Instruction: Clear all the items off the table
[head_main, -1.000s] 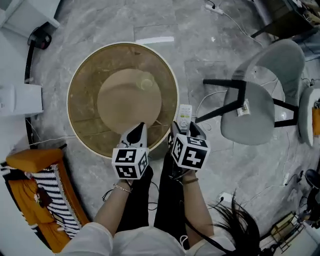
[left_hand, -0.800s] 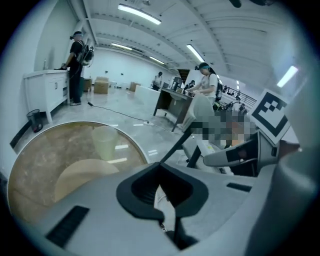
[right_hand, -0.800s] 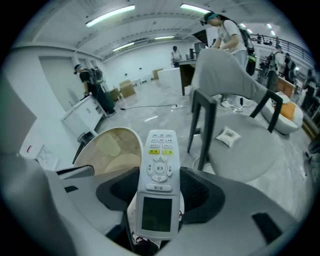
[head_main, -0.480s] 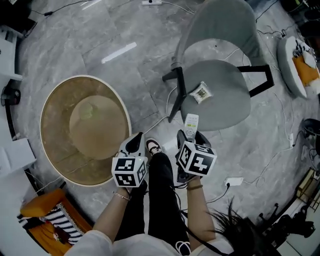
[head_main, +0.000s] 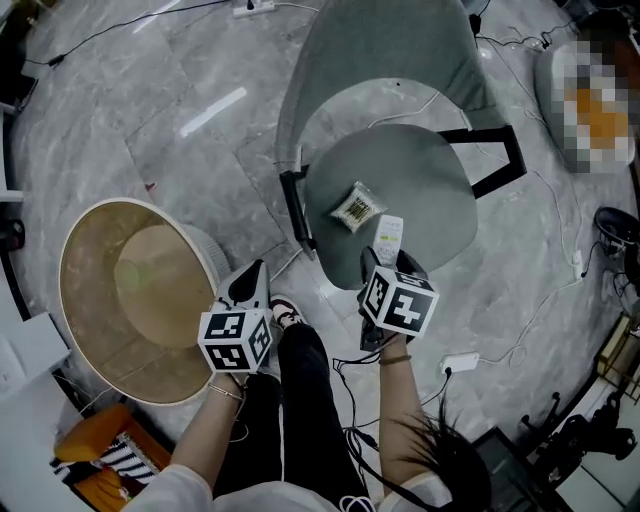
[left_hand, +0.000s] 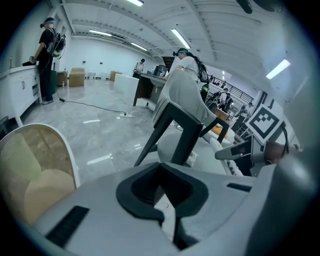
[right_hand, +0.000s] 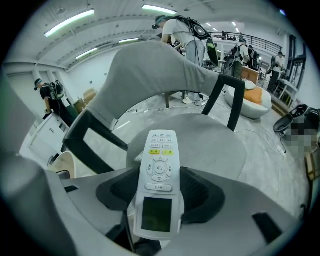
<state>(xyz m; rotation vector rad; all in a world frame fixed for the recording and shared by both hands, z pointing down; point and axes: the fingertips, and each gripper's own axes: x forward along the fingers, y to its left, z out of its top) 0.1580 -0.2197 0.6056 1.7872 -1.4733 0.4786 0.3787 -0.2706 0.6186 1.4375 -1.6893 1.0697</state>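
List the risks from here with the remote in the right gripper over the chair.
The remote juts far beyond the right gripper, clamped only near its screen end, so it may tilt or slip. It hangs near the front edge of the chair seat; released there, it might slide to the floor. A white plug and its cable lie near the person's feet: a trip hazard.

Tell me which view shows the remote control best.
Right gripper view: the remote control fills the centre, buttons and screen facing the camera, clamped in the right tool. The head view shows it small; the left gripper view, not clearly.
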